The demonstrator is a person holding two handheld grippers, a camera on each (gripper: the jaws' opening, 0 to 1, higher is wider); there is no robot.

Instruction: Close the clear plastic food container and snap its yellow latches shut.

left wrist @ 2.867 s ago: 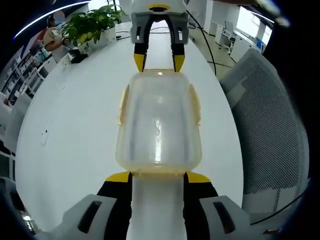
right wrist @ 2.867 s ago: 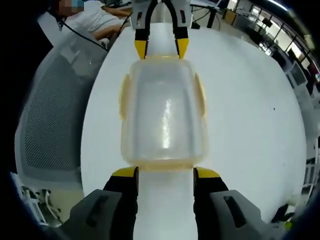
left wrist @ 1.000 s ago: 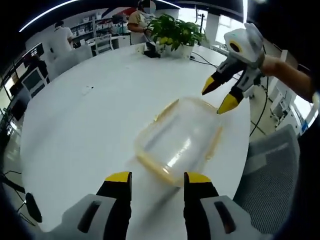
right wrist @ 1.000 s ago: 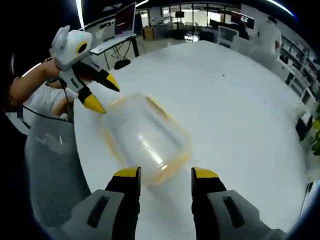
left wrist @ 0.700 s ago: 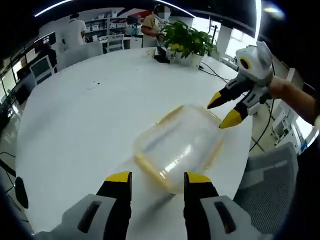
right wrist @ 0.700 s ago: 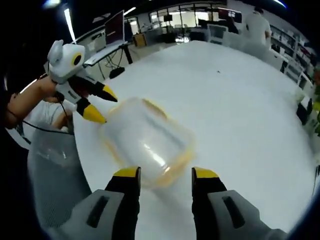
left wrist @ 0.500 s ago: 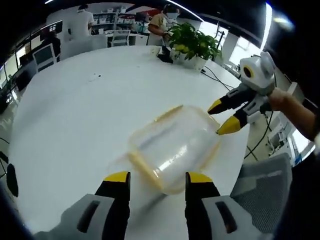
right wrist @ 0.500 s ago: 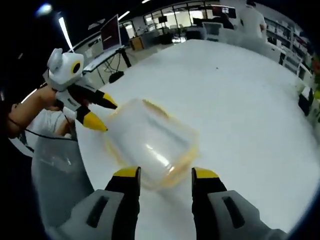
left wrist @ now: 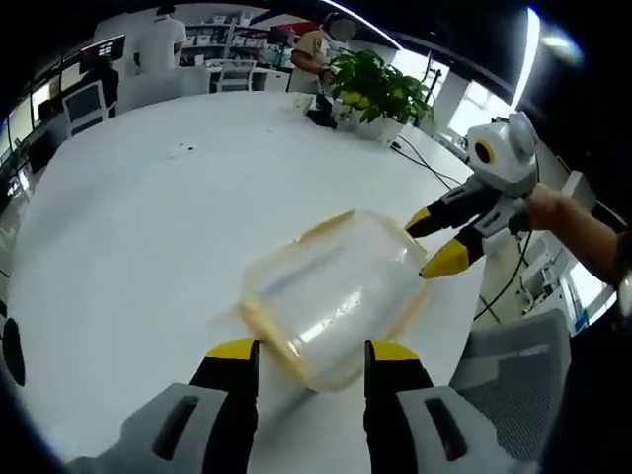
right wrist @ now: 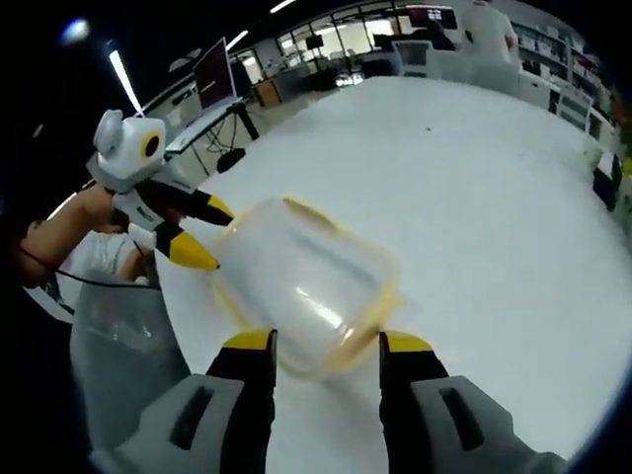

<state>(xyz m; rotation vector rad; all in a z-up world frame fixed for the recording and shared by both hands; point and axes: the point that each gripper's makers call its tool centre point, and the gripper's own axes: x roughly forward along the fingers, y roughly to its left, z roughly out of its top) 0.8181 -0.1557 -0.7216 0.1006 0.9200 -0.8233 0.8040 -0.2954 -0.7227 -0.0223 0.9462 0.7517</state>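
The clear plastic container (left wrist: pixel 331 296) with its yellow rim lies on the white table (left wrist: pixel 148 217). A yellow latch (left wrist: pixel 328 224) juts out on its far side. My left gripper (left wrist: pixel 311 353) is open, its jaws flanking the container's near end. The right gripper (left wrist: pixel 434 242) comes in from the right, open, fingertips at the container's far right corner. In the right gripper view the container (right wrist: pixel 306 281) lies just ahead of my open right gripper (right wrist: pixel 328 343). The left gripper (right wrist: pixel 202 234) reaches in from the left, tips at the container's corner.
A potted plant (left wrist: pixel 380 89) stands at the table's far edge, with people and desks behind it. A grey mesh chair (right wrist: pixel 123 346) sits beside the table near the container. A person's hand (left wrist: pixel 553 209) holds the right gripper. Cables (left wrist: pixel 444 163) run along the table's right side.
Both grippers have swung from facing each other along the container's length to standing at an angle. Over the last second the container turned slightly and each gripper's tips closed in on its corner.
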